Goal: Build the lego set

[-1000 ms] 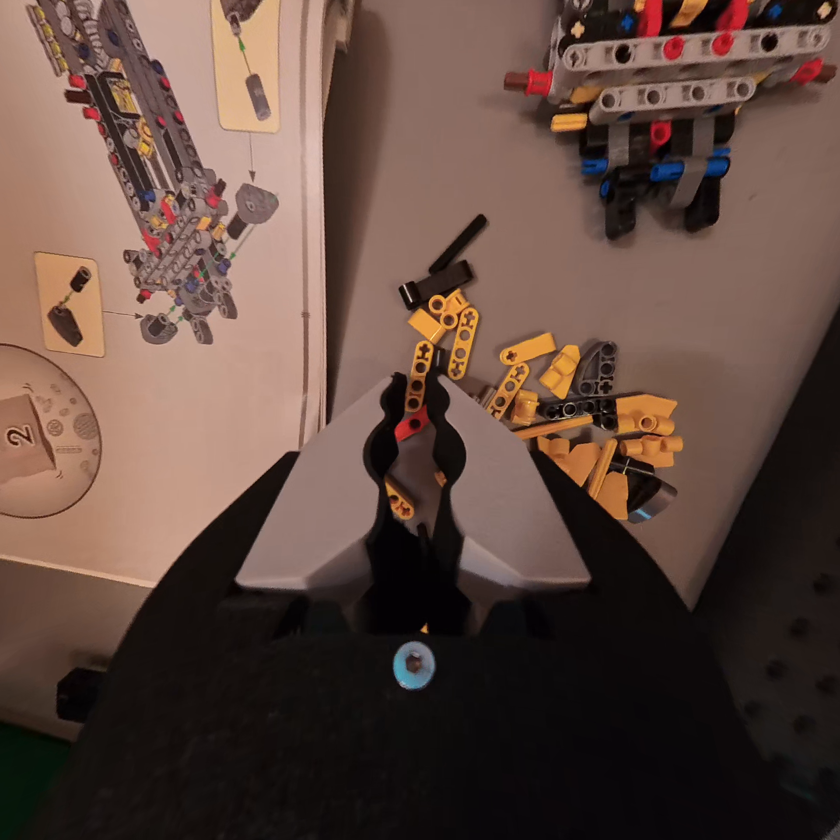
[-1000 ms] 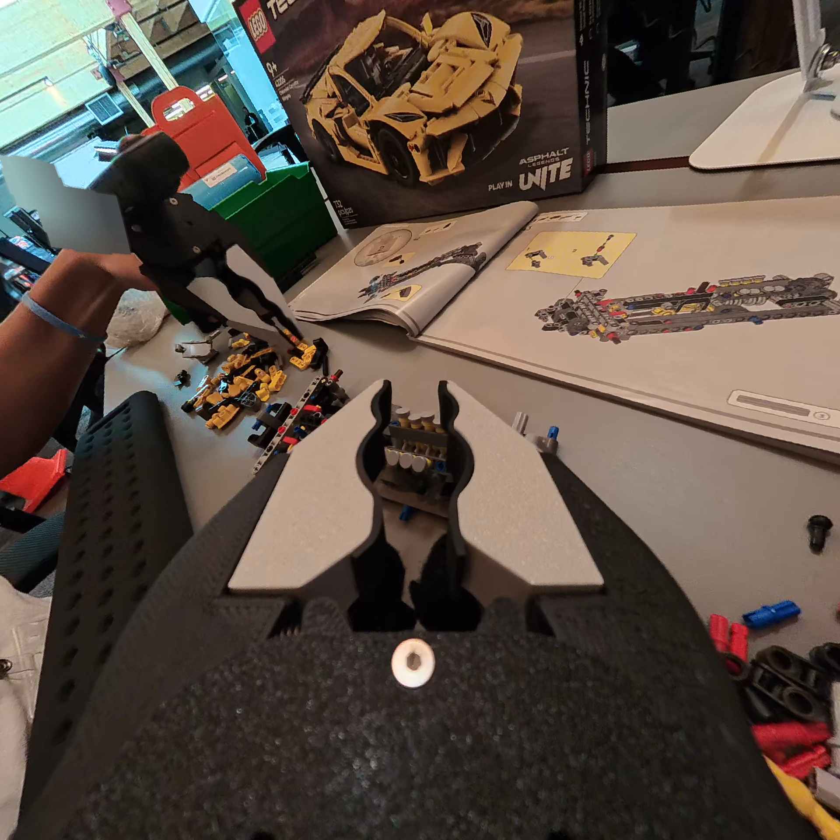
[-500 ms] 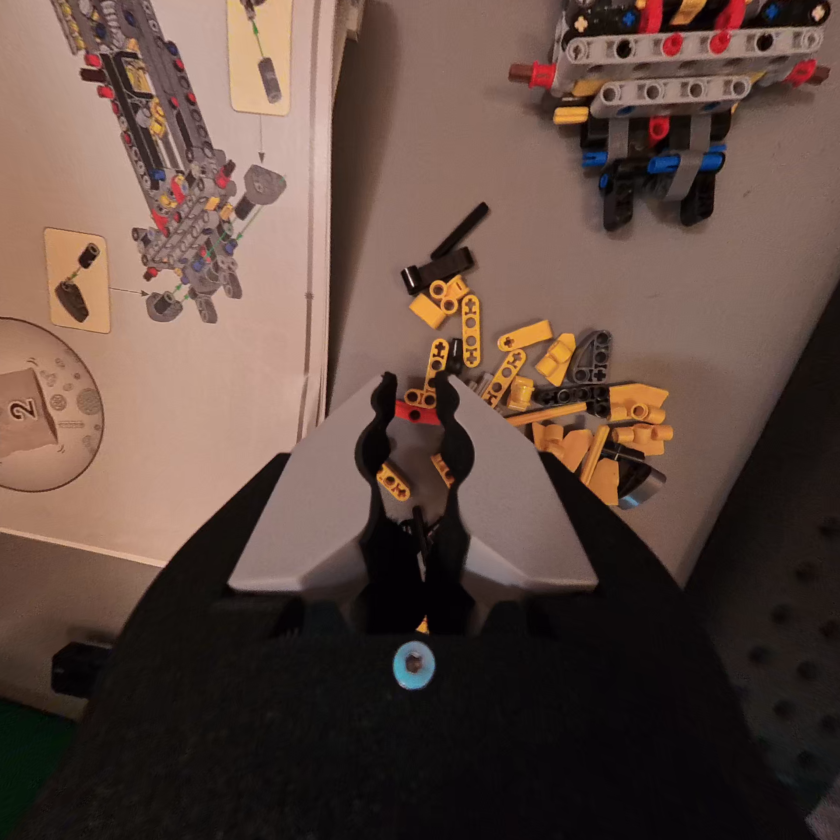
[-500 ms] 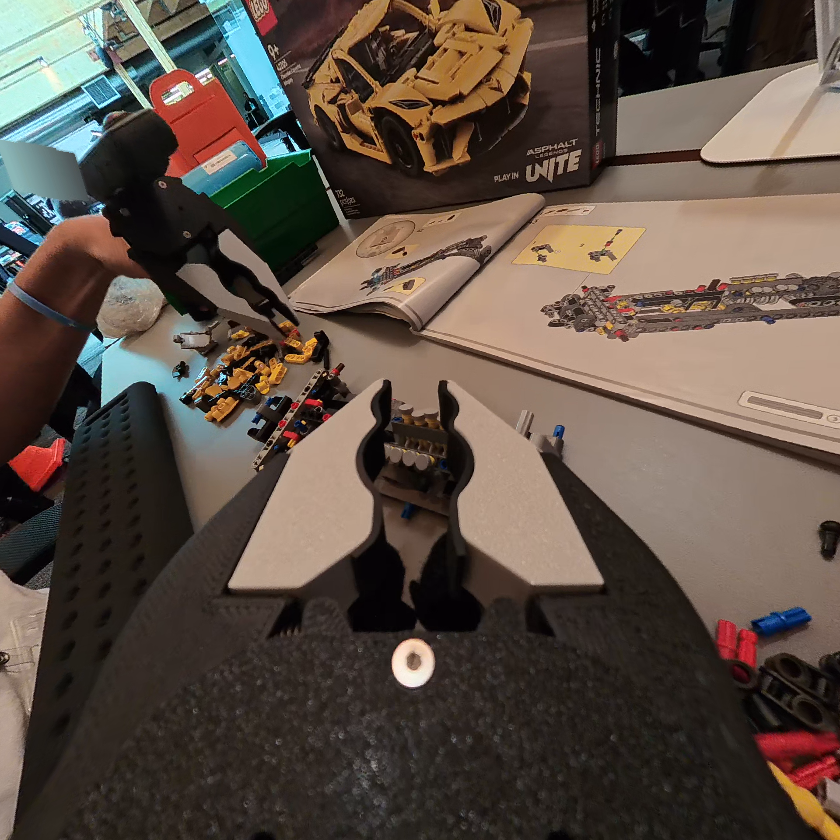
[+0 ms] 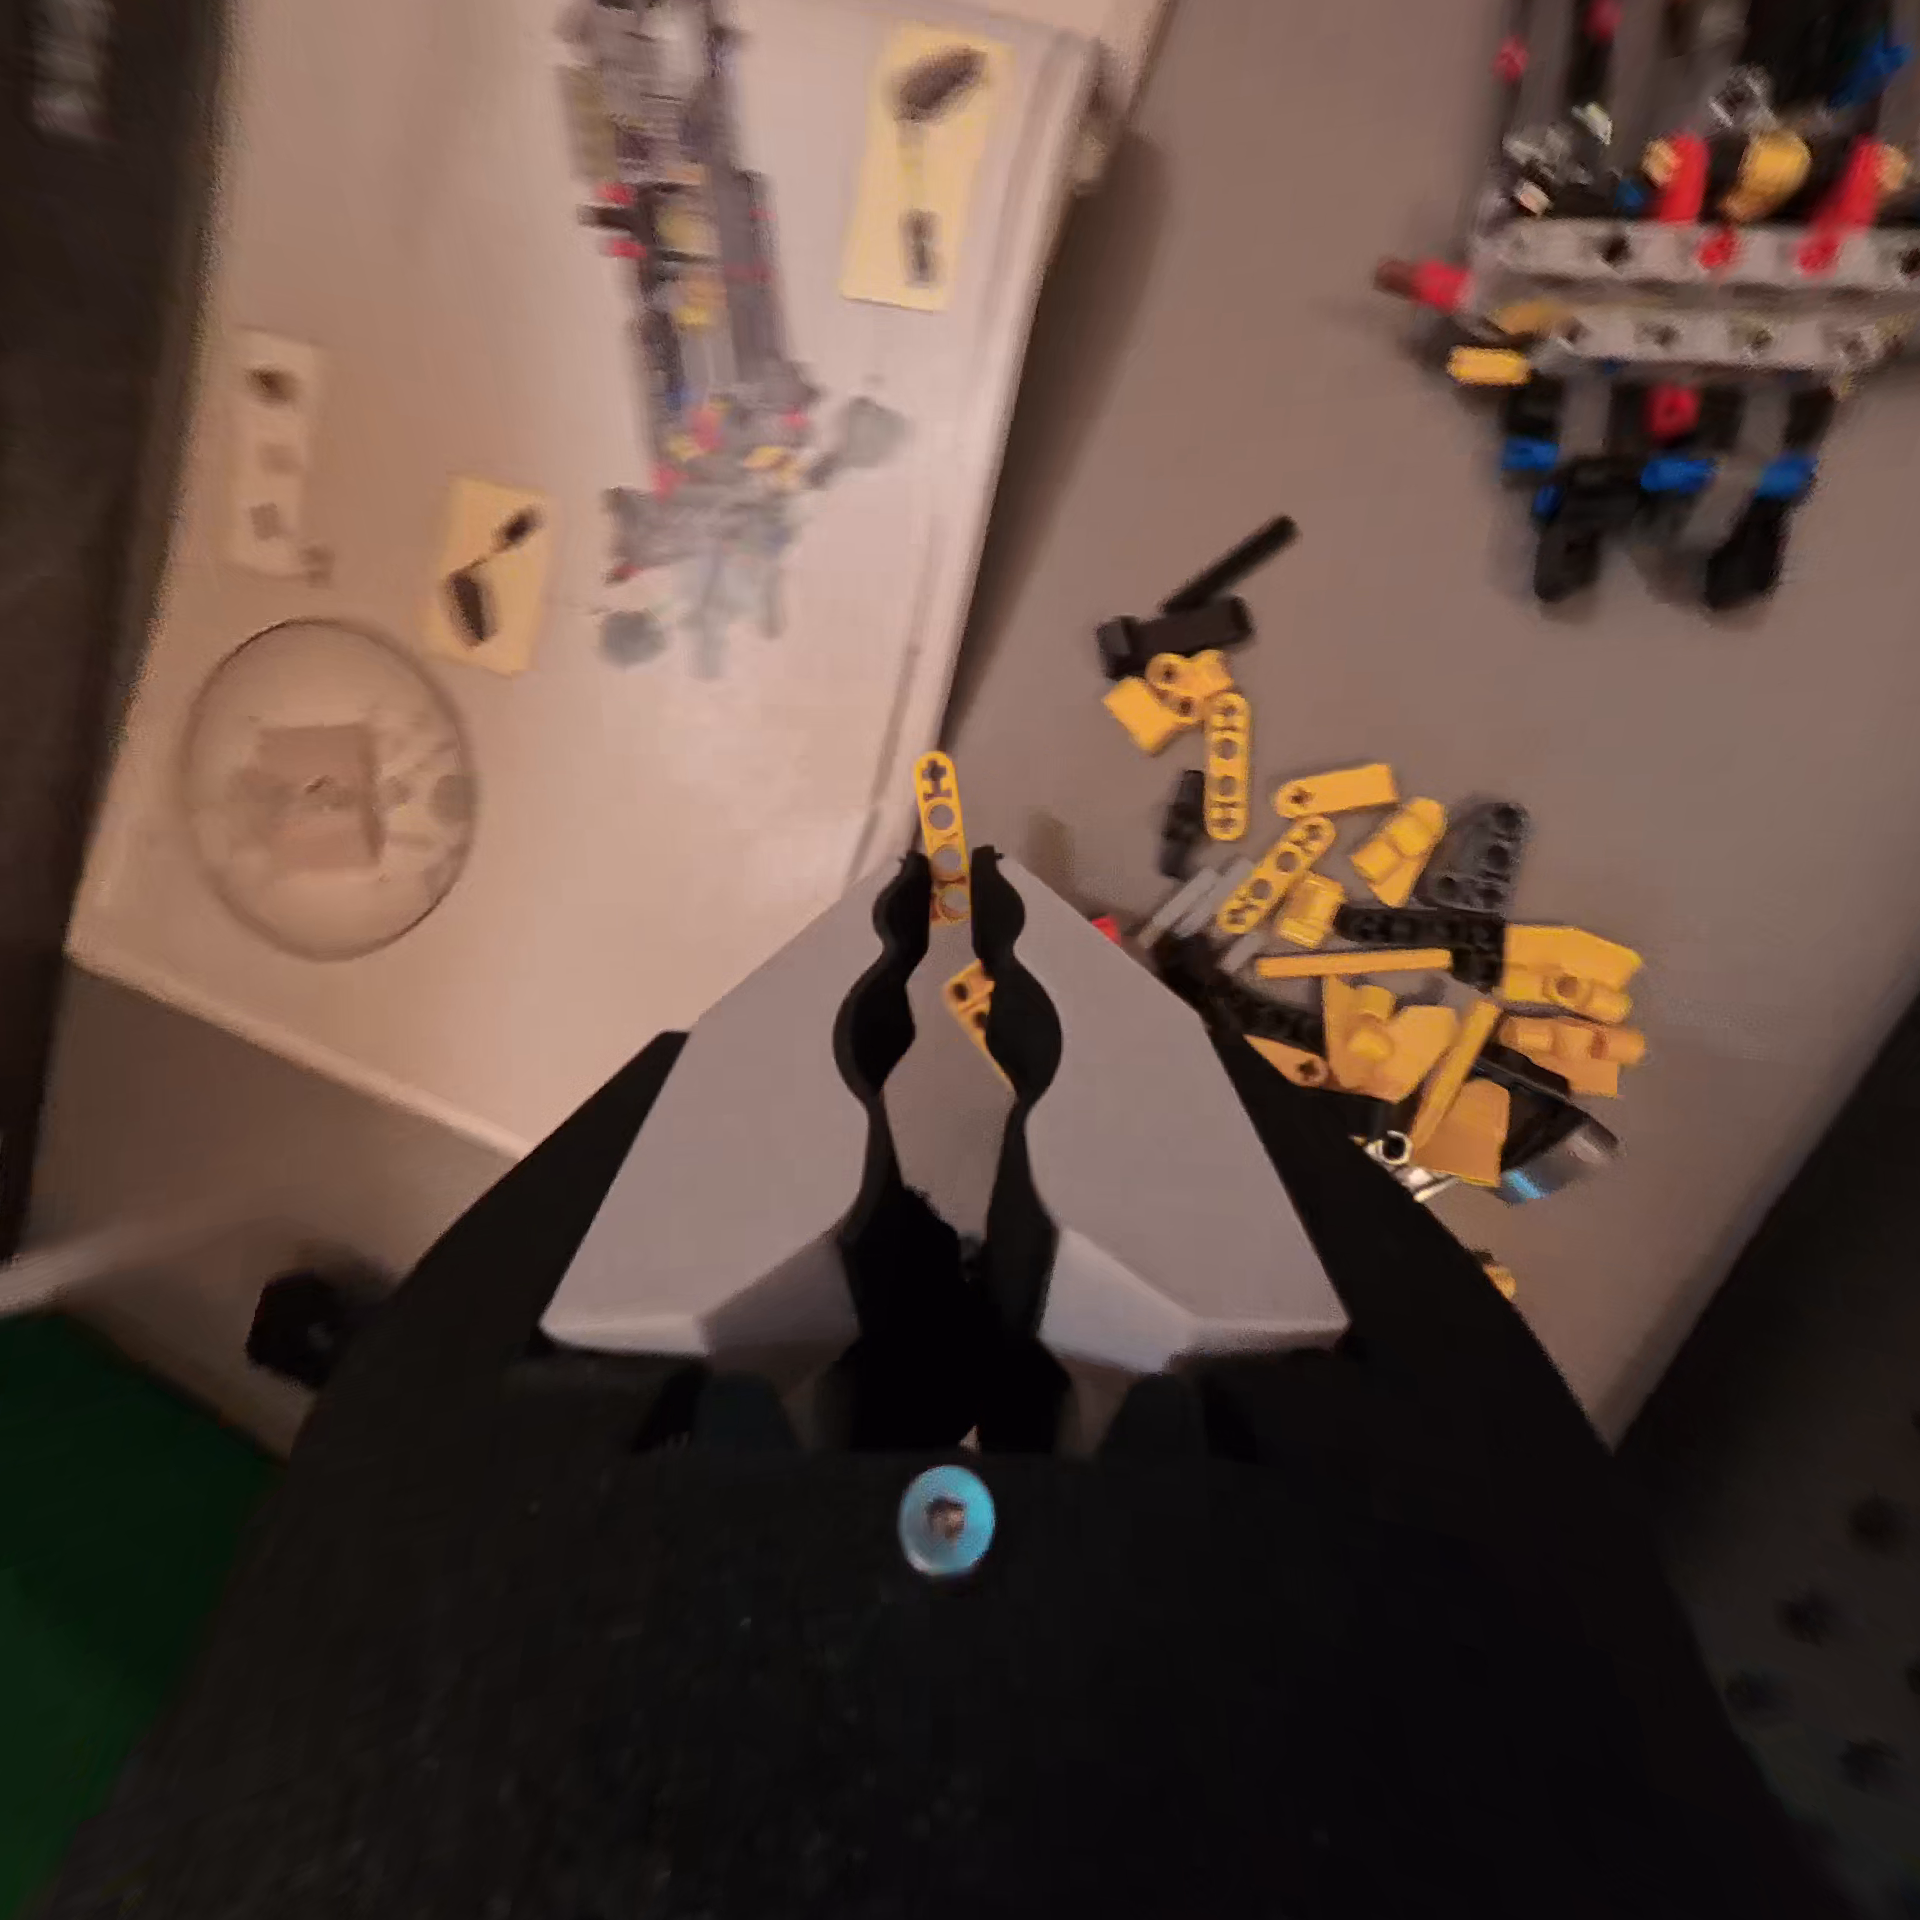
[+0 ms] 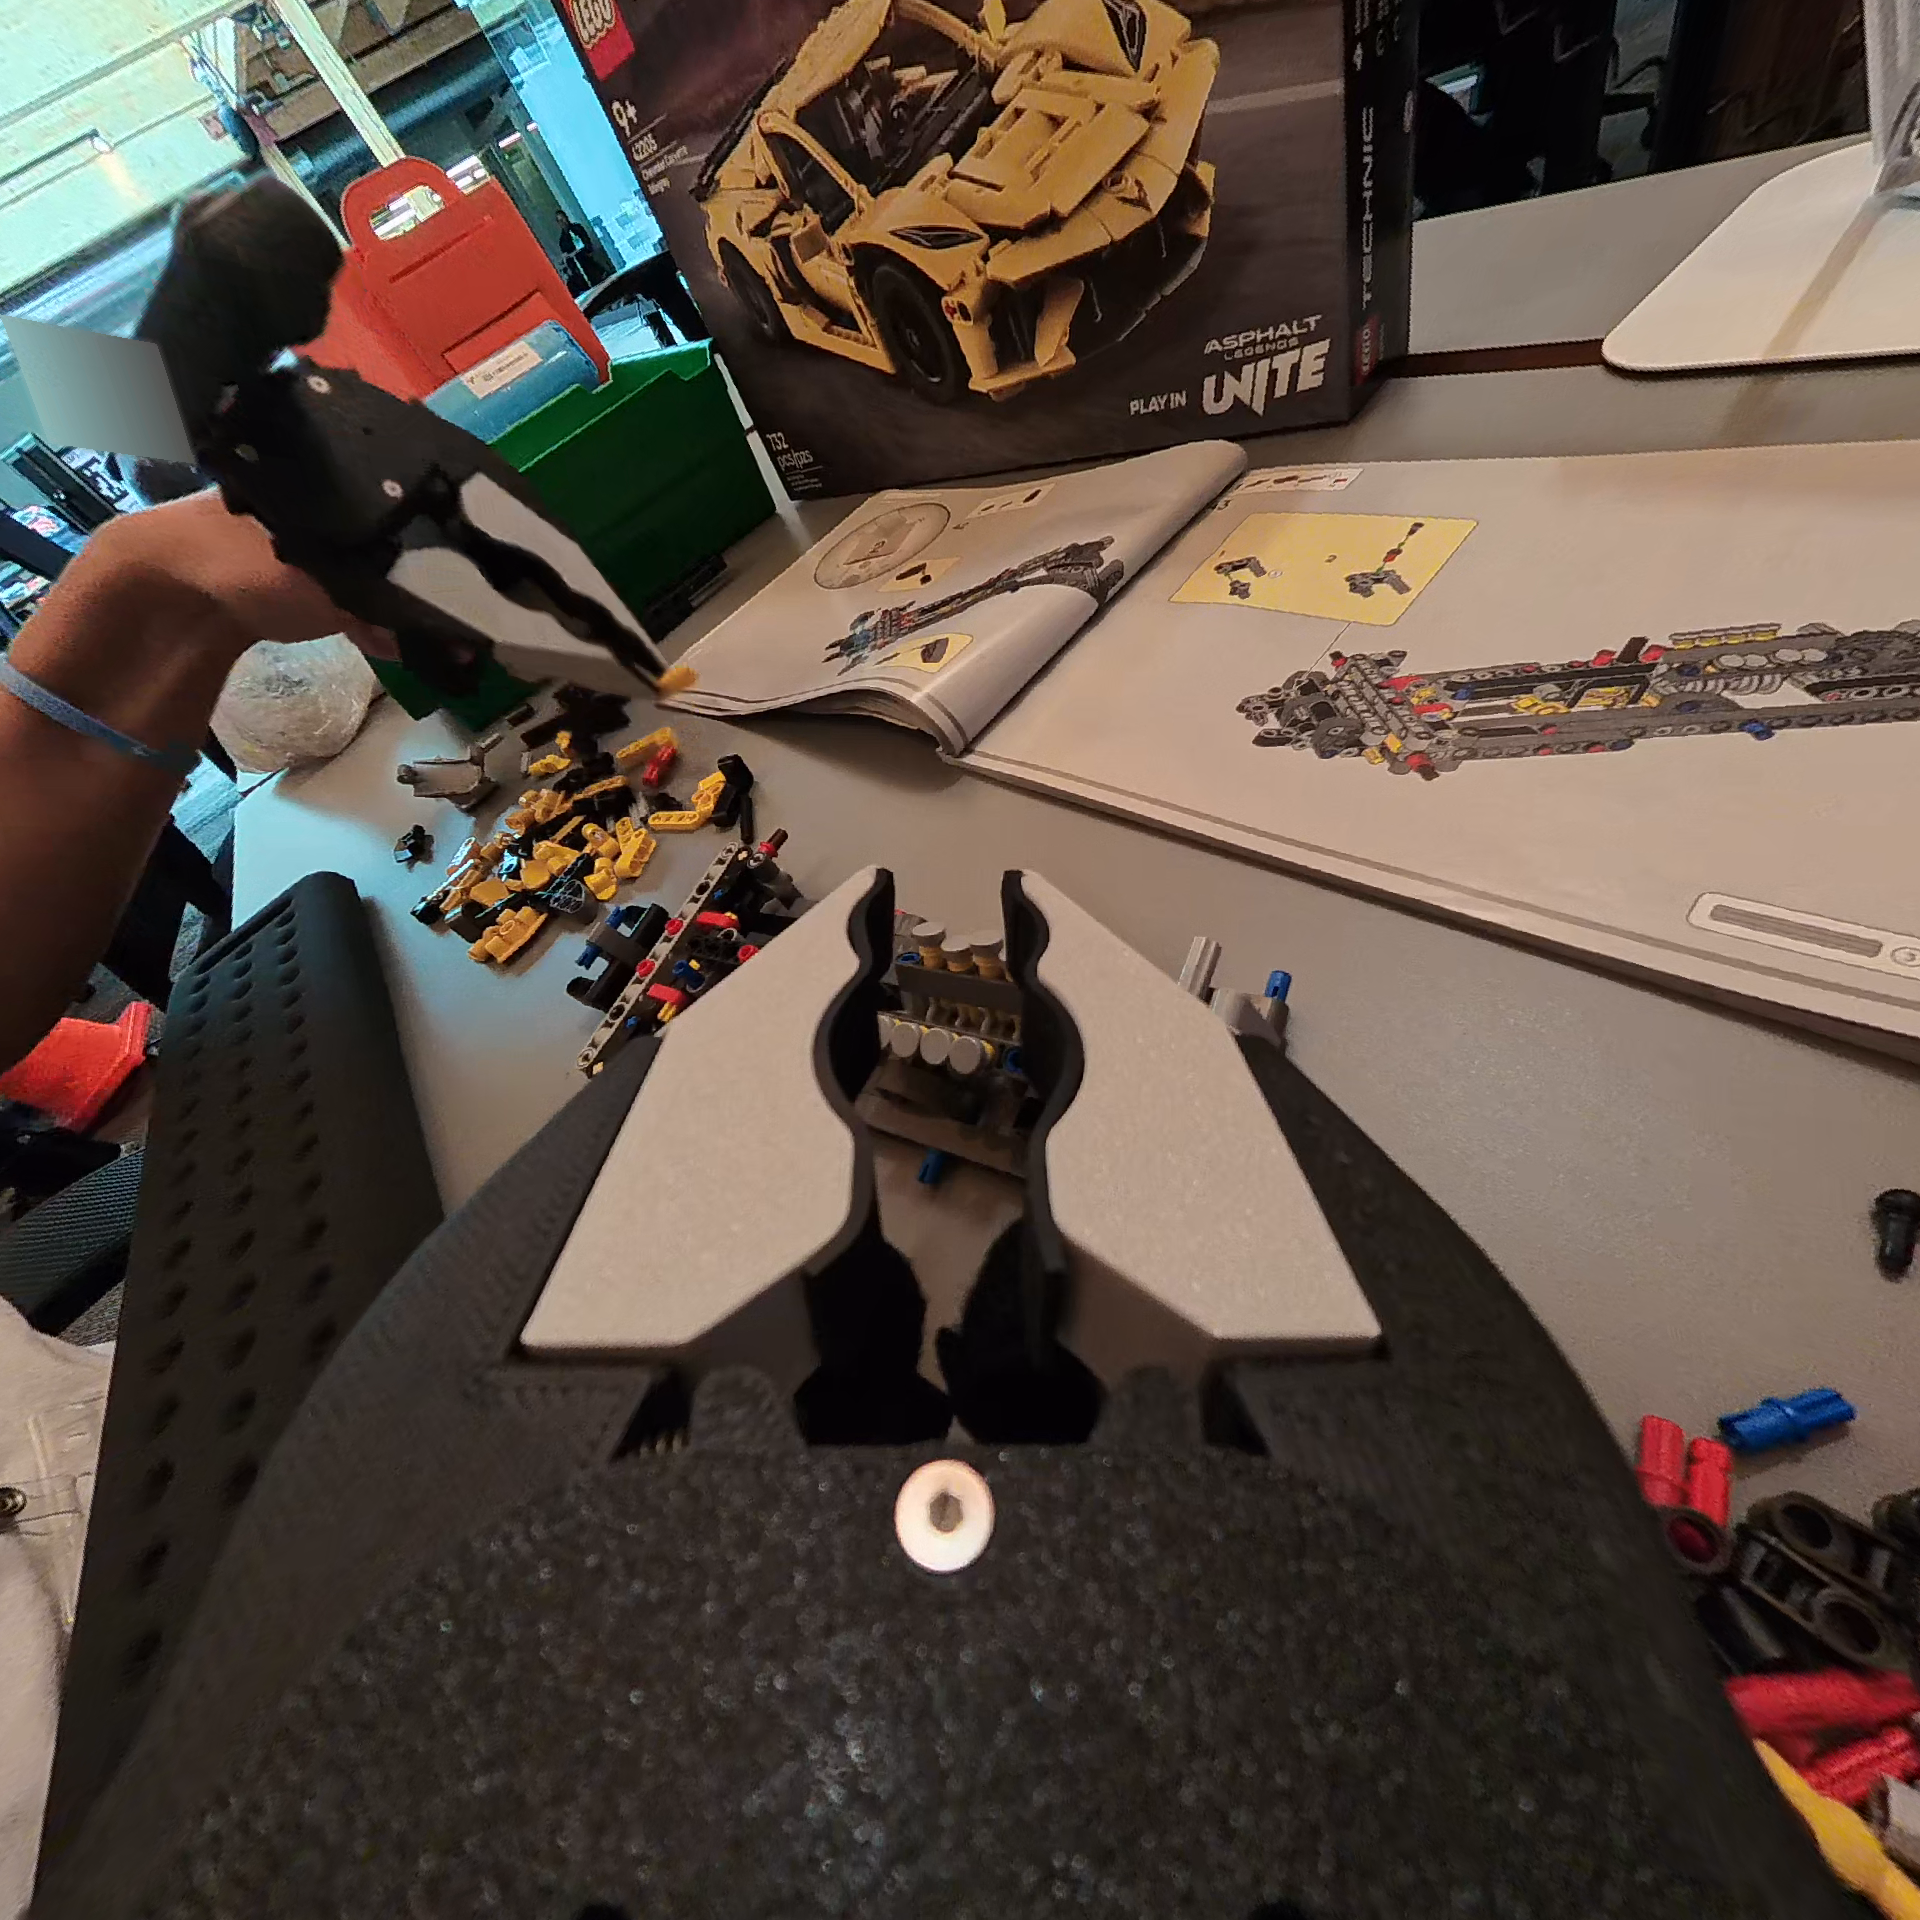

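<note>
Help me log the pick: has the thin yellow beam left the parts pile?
Yes. The thin yellow beam, clamped in the left gripper, is lifted left of the parts pile, toward the instruction booklet.

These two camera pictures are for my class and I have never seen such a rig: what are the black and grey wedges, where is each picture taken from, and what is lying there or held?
Each wedge is a hand-held two-finger gripper; a person works one in each hand, with a camera looking along its fingers.

In the left wrist view, the left gripper pinches a thin yellow beam above the open instruction booklet, beside a pile of loose yellow and black pieces.

In the right wrist view, the right gripper is open and empty, with a small grey engine block on the grey table between its fingers. The set's box stands behind.
</note>
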`<action>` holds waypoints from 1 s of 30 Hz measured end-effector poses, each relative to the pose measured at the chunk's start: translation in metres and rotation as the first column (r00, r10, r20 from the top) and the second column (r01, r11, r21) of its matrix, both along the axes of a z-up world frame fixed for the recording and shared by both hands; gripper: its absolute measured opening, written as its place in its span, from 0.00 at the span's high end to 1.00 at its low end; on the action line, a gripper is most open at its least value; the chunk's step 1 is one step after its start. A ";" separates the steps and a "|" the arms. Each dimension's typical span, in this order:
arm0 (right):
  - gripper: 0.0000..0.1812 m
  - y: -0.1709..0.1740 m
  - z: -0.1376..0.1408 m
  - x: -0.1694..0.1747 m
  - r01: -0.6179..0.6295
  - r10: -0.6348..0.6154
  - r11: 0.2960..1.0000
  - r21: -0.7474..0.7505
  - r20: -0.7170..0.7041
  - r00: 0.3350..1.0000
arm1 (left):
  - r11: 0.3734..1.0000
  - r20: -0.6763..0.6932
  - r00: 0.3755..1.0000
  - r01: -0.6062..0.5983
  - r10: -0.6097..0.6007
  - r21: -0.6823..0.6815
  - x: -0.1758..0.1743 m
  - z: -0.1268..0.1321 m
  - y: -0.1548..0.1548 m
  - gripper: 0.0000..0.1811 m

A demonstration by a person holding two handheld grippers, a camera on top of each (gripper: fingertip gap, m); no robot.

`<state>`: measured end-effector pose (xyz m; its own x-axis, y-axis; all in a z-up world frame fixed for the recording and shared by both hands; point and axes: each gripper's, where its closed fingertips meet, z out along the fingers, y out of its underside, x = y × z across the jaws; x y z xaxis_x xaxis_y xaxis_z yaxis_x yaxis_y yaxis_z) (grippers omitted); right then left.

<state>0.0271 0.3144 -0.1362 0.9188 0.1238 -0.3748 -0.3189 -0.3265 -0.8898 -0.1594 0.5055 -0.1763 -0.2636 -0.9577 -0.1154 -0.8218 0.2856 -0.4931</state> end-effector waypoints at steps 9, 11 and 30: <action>0.89 0.000 -0.001 -0.002 -0.006 0.006 1.000 -0.007 0.005 1.000 | 0.973 -0.102 0.971 -0.223 0.216 -0.059 -0.045 -0.022 0.008 0.97; 0.89 0.001 -0.002 -0.003 -0.010 0.010 1.000 -0.009 0.007 1.000 | 0.972 -0.092 0.971 -0.225 0.219 -0.066 -0.043 -0.023 0.005 0.97; 0.89 0.001 -0.003 -0.003 -0.012 0.012 1.000 -0.013 0.005 1.000 | 0.993 0.059 0.991 -0.119 0.120 -0.019 -0.006 0.002 -0.033 0.86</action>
<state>0.0243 0.3156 -0.1387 0.9193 0.1303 -0.3715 -0.3100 -0.3421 -0.8871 -0.1653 0.4722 -0.1745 -0.1399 -0.9837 -0.1128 -0.8184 0.1790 -0.5460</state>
